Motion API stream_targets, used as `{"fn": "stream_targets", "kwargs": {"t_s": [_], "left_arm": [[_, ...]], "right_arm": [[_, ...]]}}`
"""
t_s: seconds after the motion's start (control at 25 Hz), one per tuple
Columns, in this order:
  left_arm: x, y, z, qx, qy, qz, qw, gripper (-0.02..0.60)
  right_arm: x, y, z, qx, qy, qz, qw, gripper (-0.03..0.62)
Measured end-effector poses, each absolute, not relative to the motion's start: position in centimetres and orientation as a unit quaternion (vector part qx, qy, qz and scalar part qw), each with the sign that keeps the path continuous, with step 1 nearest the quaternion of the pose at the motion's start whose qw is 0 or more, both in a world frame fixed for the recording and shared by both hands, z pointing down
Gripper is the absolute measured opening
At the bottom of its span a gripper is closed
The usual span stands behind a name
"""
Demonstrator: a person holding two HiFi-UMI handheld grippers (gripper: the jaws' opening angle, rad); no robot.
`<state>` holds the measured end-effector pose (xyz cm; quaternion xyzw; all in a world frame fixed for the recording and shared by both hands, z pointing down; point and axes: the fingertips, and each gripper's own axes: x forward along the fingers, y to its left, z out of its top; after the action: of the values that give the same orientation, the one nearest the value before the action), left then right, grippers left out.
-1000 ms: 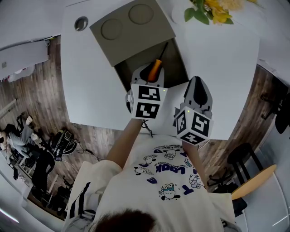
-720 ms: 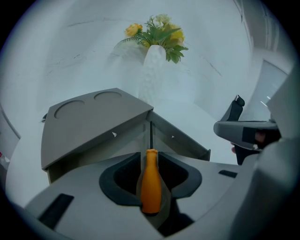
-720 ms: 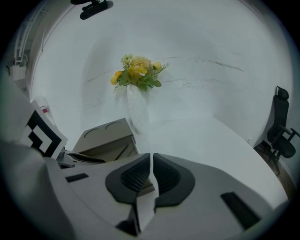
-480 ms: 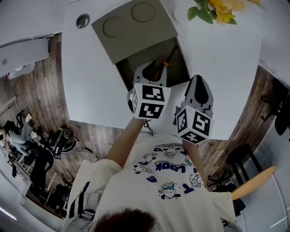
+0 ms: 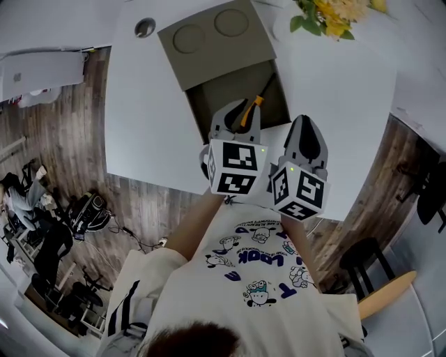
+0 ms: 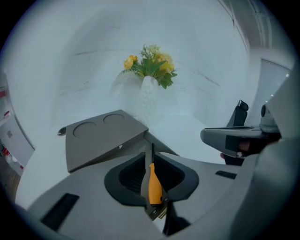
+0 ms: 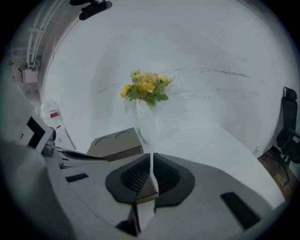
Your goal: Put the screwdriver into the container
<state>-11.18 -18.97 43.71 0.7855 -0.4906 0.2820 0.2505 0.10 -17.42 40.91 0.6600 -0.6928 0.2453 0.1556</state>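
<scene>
A: In the head view, your left claw (image 5: 237, 118) is over the open container (image 5: 209, 97) on the white bench (image 5: 150, 132). The screwdriver (image 5: 249, 111) is between its jaws, with the orange handle in the grip and the shaft aimed at the far side.

B: Your right claw (image 5: 305, 134) sits just beside it, to its right, over bare bench. The container's lid (image 5: 212, 38) is folded back on the far side, and yellow flowers (image 5: 327, 17) stand beyond it.

A: In the left gripper view your jaws have just been closing, and they are clenched on the screwdriver (image 6: 154, 186) by its handle. The shaft pokes out past the tips, with the lid (image 6: 101, 138) off to the left.

B: Whether the tip touches the container, you cannot tell here. The flowers stand in a white vase (image 6: 149, 91) behind.

A: Right gripper view: your right claw (image 7: 151, 161) is clenched on nothing, pads together. The container (image 7: 115, 145) lies to its left, with the flowers (image 7: 145, 89) beyond.
</scene>
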Motion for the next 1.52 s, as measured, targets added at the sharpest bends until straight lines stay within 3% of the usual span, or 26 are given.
{"fn": "stream_targets", "kwargs": {"t_s": [0.28,1.52], "left_arm": [[-11.4,-17.5,40.0,0.781,-0.531,0.241,0.226,0.032],[-11.6,-11.6,31.2,0.763,-0.606,0.154,0.164,0.031]], "right_arm": [[-0.5,-16.8,38.1,0.639,-0.723,0.22,0.141,0.04],[-2.6,-13.2,30.9,0.583,-0.795,0.142,0.091,0.038]]}}
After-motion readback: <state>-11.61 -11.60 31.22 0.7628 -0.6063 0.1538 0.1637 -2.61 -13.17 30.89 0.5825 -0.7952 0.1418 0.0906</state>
